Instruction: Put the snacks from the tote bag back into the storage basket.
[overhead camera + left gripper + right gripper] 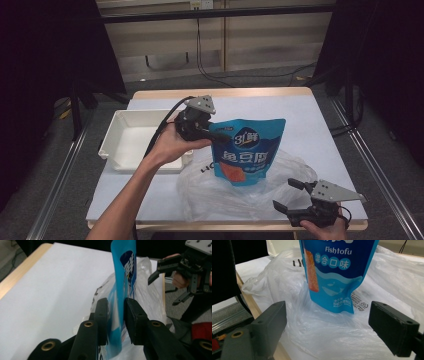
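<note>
High view | left gripper clamps blue pouch (upright) | right gripper agape

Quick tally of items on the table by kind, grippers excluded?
Blue snack pouch: 1
Clear plastic bag: 1
White tray: 1
Total: 3

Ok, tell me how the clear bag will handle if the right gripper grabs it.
The clear bag looks thin and crumpled, so probably floppy and very light. Its glossy film may slip between the open right gripper jaws. The pouch hangs at it, so a tug might drag on that.
</note>
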{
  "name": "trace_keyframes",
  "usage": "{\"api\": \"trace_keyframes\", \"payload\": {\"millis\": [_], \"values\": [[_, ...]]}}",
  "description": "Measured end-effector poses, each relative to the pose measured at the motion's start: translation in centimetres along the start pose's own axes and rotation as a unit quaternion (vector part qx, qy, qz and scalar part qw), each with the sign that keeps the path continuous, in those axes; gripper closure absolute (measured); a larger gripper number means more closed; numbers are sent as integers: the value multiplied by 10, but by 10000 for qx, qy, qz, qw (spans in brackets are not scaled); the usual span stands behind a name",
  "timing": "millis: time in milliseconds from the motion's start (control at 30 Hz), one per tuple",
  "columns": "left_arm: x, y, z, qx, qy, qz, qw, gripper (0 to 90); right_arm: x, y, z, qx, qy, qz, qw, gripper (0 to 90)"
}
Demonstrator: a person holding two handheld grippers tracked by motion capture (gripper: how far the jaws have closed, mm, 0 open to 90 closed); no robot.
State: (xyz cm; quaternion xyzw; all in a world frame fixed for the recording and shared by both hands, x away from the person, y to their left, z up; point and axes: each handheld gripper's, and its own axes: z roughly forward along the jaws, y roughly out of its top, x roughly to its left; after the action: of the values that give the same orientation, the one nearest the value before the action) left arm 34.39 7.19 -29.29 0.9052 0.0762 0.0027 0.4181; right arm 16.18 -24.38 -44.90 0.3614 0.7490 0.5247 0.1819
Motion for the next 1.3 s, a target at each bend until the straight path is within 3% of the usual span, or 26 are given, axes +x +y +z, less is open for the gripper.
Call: {"api": "trace_keyframes", "payload": {"millis": [167,500,700,833,1133,1233,1300], "values": [[1,9,7,289,-54,107,9995,705,1,1,2,36,19,-49,10000,151],[1,12,22,551,-115,97,9984,674,-2,0,2,59,23,-65,10000,152],[2,18,29,695,-251,178,9971,844,0,0,5,102,52,-83,9999,152],[2,17,29,678,-279,162,9972,900,-1,0,4,126,36,-63,9999,152],[2,17,29,664,-243,171,9973,900,0,0,5,133,40,-73,9999,155],[4,17,30,632,-282,105,9975,900,0,0,5,140,29,-38,9999,155],[4,19,30,618,-194,58,9979,900,-1,0,5,130,23,-40,9999,155]]}}
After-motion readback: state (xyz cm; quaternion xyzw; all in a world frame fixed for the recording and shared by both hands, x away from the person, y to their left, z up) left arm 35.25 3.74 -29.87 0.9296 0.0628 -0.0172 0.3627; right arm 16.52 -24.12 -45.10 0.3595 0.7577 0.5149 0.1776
